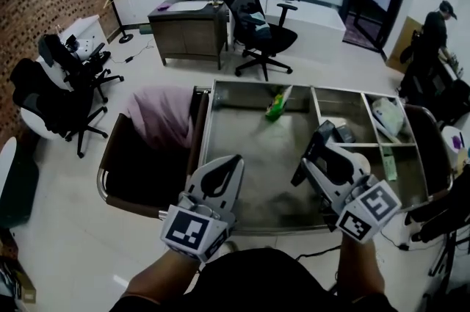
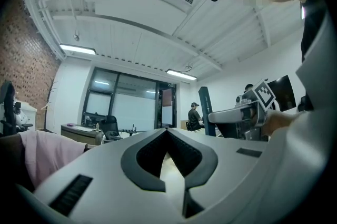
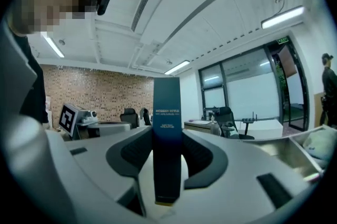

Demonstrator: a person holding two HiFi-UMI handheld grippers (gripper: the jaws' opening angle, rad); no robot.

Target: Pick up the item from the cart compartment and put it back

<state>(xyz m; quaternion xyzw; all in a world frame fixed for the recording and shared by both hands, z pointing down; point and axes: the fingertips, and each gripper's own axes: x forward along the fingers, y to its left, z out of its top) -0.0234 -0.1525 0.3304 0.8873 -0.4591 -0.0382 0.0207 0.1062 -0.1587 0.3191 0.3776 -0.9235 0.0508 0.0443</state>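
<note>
My right gripper [image 3: 167,152] is shut on a tall, narrow dark blue box [image 3: 167,128] that stands upright between its pads. In the head view this gripper [image 1: 320,150] hovers over the right half of the metal cart [image 1: 253,87], which is split into compartments. Over the cart's front edge my left gripper [image 1: 232,162] is raised, and its jaws [image 2: 167,131] meet at the tips with nothing between them. A green item [image 1: 276,107] lies at the back of the large compartment.
A white bag [image 1: 387,114] sits in a right compartment. Pink cloth [image 1: 158,116] fills the bin on the cart's left. Office chairs [image 1: 261,28] and a desk [image 1: 189,28] stand behind. A person [image 1: 433,39] stands at the back right.
</note>
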